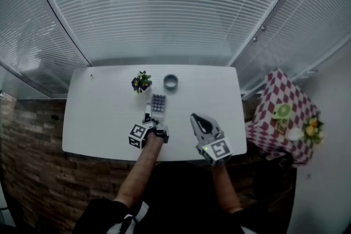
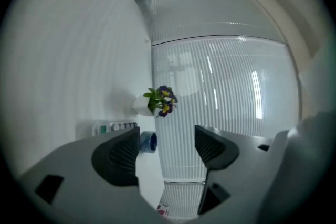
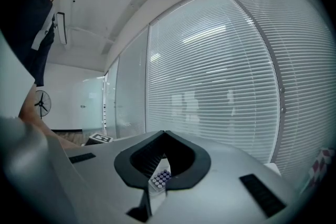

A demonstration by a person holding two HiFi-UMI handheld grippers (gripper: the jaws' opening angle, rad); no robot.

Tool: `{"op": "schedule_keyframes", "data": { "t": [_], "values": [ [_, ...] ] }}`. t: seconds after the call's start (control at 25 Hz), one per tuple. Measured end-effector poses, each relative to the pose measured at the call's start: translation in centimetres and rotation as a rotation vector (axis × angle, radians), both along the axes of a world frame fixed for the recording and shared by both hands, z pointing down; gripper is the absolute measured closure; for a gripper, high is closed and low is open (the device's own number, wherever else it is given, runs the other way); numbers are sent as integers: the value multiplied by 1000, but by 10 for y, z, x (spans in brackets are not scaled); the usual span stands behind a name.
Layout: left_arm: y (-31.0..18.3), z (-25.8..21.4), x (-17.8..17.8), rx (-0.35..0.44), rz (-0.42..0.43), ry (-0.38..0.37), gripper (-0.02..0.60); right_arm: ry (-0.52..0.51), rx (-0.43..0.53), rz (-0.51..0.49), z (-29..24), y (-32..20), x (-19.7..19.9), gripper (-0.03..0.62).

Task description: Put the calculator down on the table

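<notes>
The calculator (image 1: 158, 102) lies flat on the white table (image 1: 98, 112), grey with rows of dark keys. Nothing holds it. My left gripper (image 1: 148, 113) is just in front of it and slightly to its left, open and empty. In the left gripper view, which is rolled sideways, the open left gripper (image 2: 165, 147) frames the blinds, and the calculator (image 2: 113, 127) shows beyond the left jaw. My right gripper (image 1: 195, 119) hovers over the table's front right, shut with nothing in it. In the right gripper view the right gripper's (image 3: 164, 134) tips meet, and calculator keys (image 3: 160, 178) show through the gap below them.
A small potted plant (image 1: 141, 82) with purple flowers and a blue tape roll (image 1: 170, 81) stand behind the calculator, near the table's far edge. A side table with a red checkered cloth (image 1: 279, 109) is at the right. Window blinds surround the far side.
</notes>
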State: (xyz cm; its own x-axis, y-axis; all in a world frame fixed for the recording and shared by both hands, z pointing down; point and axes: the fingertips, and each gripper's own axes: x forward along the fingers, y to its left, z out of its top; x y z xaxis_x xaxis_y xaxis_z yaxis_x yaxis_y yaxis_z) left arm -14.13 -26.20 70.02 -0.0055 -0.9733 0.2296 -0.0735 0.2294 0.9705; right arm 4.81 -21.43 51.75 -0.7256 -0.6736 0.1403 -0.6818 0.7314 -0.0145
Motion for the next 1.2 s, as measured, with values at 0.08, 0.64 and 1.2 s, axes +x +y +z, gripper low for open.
{"op": "schedule_keyframes", "data": {
  "t": [0.08,0.64,1.2],
  "values": [
    [2,-21,-11,73,4,-40,279,4,1,4,2,0,0,587],
    [17,-104,-46,335,45,-157,279,-1,-42,36,8,-5,-3,587],
    [25,-129,-56,280,218,-849,279,30,-27,69,9,-10,-5,588]
  ]
}}
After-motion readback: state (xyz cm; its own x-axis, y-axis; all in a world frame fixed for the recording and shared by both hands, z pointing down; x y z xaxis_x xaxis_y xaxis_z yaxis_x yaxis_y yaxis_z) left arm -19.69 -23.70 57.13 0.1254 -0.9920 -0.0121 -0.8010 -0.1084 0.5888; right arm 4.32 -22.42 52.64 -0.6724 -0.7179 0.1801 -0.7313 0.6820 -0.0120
